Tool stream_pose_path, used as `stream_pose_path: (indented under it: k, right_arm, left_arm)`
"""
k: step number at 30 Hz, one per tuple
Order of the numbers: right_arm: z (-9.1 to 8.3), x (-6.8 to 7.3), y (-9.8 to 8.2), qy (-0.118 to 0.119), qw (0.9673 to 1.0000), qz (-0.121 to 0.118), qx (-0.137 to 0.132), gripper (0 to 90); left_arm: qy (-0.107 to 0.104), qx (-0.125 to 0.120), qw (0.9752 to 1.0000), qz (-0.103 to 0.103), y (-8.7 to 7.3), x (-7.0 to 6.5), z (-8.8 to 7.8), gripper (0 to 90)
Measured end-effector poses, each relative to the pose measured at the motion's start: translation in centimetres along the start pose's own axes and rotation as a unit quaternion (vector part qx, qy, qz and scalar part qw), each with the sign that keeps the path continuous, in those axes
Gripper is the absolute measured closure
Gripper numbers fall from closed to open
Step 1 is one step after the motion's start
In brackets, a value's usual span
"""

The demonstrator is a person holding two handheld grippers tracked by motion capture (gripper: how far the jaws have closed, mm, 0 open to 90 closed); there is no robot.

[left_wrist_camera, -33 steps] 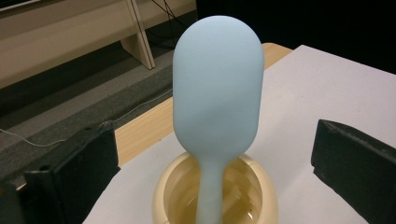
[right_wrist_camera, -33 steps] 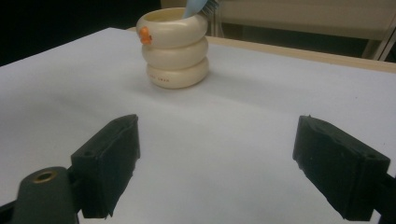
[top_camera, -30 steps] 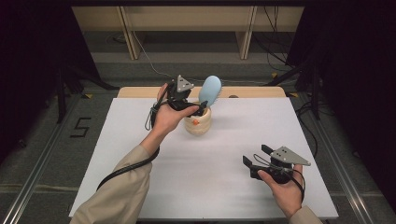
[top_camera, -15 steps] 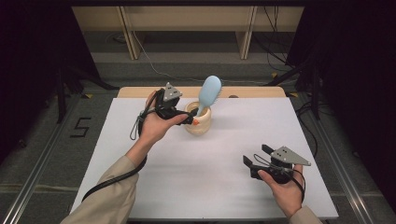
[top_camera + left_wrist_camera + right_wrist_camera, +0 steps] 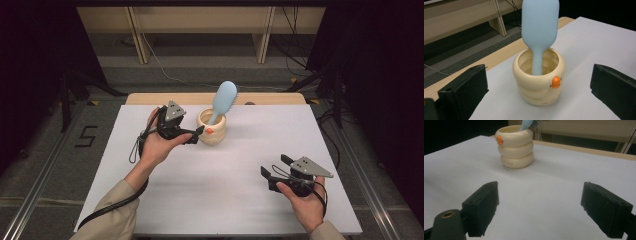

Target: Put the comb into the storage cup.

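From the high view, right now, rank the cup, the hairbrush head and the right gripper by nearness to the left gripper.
1. Cup: just right of the left gripper, whose open jaws sit by its wall.
2. Hairbrush head: sticks up above the cup, toward the table's far edge.
3. Right gripper: across the table, at the near right.

A cream holder (image 5: 539, 83) made of 3 stacked rings stands upright on the white tabletop (image 5: 599, 42), with a small orange knob on its front. A pale blue brush (image 5: 539, 27) stands in it, handle down inside, broad head up. The left tongs (image 5: 537, 92) are spread wide, 1 black jaw at each side, both clear of the holder.
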State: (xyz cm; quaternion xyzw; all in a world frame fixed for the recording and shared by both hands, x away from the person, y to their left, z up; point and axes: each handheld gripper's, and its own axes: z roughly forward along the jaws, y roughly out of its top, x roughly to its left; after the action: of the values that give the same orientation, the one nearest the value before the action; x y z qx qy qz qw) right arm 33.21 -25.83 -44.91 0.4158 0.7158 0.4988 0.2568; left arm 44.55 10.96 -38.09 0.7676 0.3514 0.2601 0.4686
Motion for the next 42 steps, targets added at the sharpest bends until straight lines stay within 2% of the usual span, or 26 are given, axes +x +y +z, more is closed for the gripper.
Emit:
stream_pose_path:
  k: [7, 20, 32, 36, 42]
  right_arm:
    - [0.0, 0.0, 0.0, -0.001, 1.0000, 0.000, 0.000, 15.6]
    - [0.0, 0.0, 0.1, -0.001, 1.0000, 0.000, -0.001, 15.6]
    - [-0.2, -0.1, 0.2, -0.004, 1.0000, -0.001, -0.005, 15.6]
    - [-0.3, -0.3, 0.2, -0.007, 1.0000, 0.000, -0.005, 15.6]
    - [-0.3, -0.3, 0.2, -0.007, 1.0000, -0.002, -0.005, 15.6]
  left_arm:
    - [-0.003, 0.003, 1.0000, -0.005, -1.3, 0.0, -0.5, 0.5]
    - [-0.006, -0.003, 0.9998, -0.016, -2.7, 0.5, -2.4, 0.5]
    - [-0.008, -0.011, 0.9995, -0.027, -5.2, 0.9, -4.0, 0.7]
    - [-0.012, -0.002, 0.9992, -0.039, -6.2, 1.0, -4.4, 0.6]
    - [-0.006, 0.003, 0.9991, -0.042, -7.3, 1.3, -4.9, 0.6]
